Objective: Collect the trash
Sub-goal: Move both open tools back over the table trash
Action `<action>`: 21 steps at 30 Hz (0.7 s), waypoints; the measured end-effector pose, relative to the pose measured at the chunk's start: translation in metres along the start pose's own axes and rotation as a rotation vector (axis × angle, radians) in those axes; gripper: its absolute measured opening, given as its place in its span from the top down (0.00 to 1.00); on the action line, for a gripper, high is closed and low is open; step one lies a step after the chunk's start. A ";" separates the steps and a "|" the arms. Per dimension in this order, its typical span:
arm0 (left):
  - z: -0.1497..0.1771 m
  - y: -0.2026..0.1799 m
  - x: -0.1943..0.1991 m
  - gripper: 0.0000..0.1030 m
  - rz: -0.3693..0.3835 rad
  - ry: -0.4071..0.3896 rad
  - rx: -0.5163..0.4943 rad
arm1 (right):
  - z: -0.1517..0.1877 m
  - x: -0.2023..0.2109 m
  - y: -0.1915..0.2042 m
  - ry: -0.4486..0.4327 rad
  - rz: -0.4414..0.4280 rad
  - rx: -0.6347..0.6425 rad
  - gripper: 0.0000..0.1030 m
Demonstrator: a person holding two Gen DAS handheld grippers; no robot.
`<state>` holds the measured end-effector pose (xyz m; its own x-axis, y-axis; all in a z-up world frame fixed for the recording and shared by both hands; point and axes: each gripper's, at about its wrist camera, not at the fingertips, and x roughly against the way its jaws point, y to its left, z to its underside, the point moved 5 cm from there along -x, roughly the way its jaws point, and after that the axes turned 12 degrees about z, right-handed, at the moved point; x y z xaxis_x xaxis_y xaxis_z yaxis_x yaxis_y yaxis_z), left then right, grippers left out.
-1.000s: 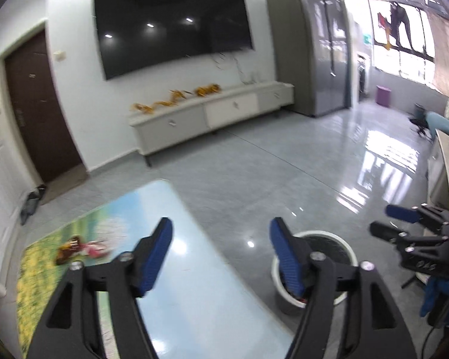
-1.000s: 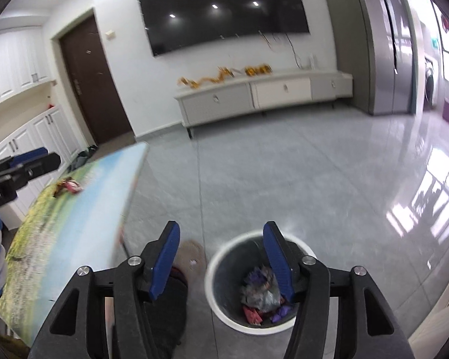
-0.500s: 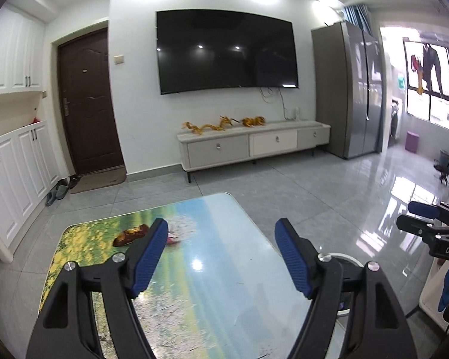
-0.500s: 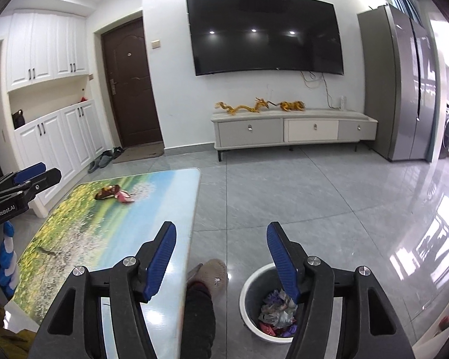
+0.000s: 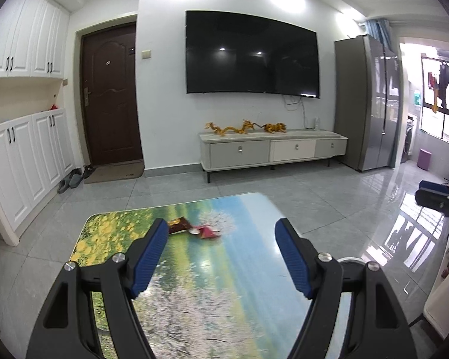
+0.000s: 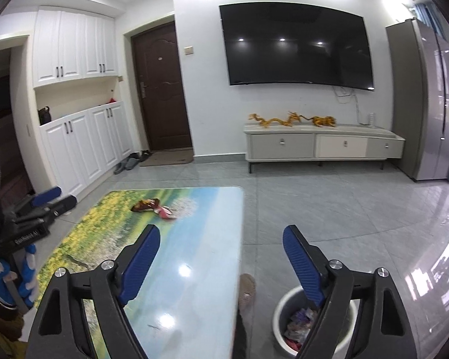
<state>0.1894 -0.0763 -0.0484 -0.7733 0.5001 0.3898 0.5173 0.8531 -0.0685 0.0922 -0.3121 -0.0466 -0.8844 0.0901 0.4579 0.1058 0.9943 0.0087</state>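
A brown wrapper [image 5: 178, 224] and a pink wrapper [image 5: 208, 232] lie side by side at the far end of the landscape-print table [image 5: 224, 284]. My left gripper [image 5: 221, 224] hovers over the table's near half, open and empty, pointing at them. The right gripper [image 6: 221, 230] hangs over the table's right edge with its jaws opening and nothing between them. Both the brown wrapper [image 6: 143, 205] and the pink wrapper [image 6: 166, 212] also show in the right wrist view. Below my right finger stands a white bin [image 6: 289, 305] holding crumpled trash [image 6: 299, 323].
A person's foot in a brown slipper [image 6: 247, 287] rests on the floor between table and bin. White cabinets [image 5: 24, 164] line the left wall, with slippers [image 5: 71, 179] beside a dark door. A TV stand [image 5: 272, 149] and a fridge [image 5: 371, 101] stand across the tiled floor.
Both grippers have swung away from the bin and up to face the table and its wrappers. The right gripper's jaws stand wider than before; the left's are unchanged.
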 end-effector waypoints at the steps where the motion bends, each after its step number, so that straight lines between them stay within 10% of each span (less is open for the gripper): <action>1: 0.001 0.010 -0.003 0.29 -0.004 0.007 0.011 | -0.003 -0.004 0.004 0.004 -0.012 0.000 0.12; 12: 0.027 0.147 -0.078 0.28 -0.013 0.166 0.093 | -0.027 -0.104 0.081 0.083 -0.135 0.150 0.07; 21: 0.044 0.169 -0.198 0.28 0.147 0.352 -0.025 | -0.001 -0.227 0.139 0.217 -0.269 0.261 0.10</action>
<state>0.4138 -0.0244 -0.1778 -0.5192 0.5318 0.6690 0.6257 0.7698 -0.1263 0.3080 -0.1945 -0.1486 -0.7460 -0.1602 0.6464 -0.2587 0.9641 -0.0596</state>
